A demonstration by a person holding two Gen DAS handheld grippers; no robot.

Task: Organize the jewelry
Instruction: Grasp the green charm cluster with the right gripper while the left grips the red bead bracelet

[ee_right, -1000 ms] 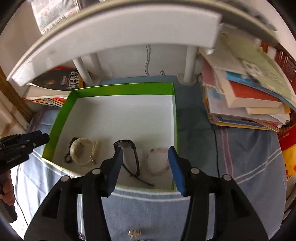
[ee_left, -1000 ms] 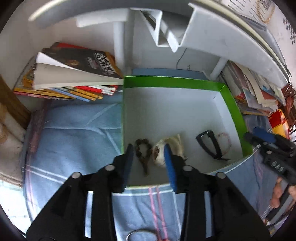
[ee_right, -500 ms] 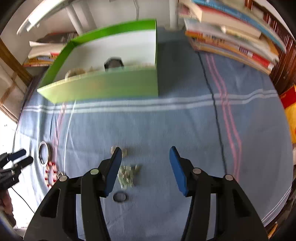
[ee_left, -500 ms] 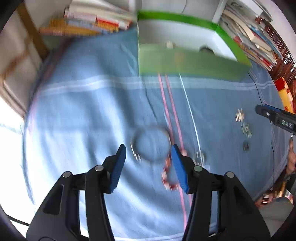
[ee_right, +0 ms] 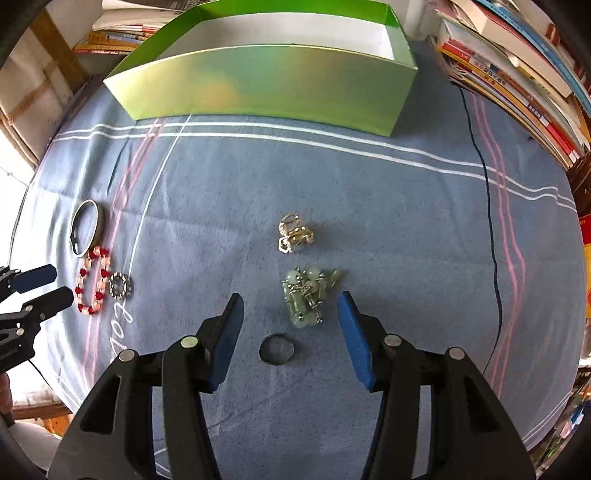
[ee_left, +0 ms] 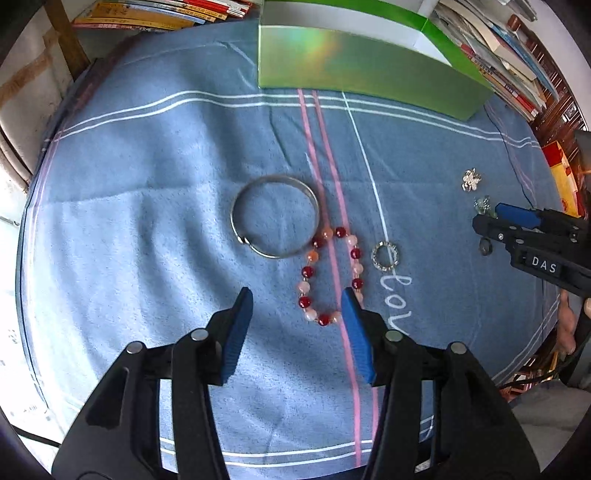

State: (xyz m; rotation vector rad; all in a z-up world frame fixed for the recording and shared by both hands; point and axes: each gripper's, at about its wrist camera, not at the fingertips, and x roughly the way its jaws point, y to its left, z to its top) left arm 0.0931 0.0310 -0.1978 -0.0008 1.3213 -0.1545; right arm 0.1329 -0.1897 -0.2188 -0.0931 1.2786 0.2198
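On the blue cloth lie a silver bangle (ee_left: 274,216), a red and pink bead bracelet (ee_left: 330,275) and a small sparkly ring (ee_left: 385,255). My left gripper (ee_left: 296,299) is open and empty, just short of the bead bracelet. My right gripper (ee_right: 290,303) is open and empty, with a pale green bead piece (ee_right: 306,301) between its fingers, a dark ring (ee_right: 277,349) below it and a gold trinket (ee_right: 294,232) beyond. The green box (ee_right: 266,79) stands at the far side; its inside is hidden.
Stacks of books (ee_right: 517,74) line the right side and more books (ee_left: 159,11) lie at the far left. A thin dark cable (ee_right: 491,236) runs down the cloth on the right. The cloth's edge drops off near me.
Both grippers have pulled back from over the green box to low over the cloth. The loose jewelry now lies right in front of the fingers. Both stay open.
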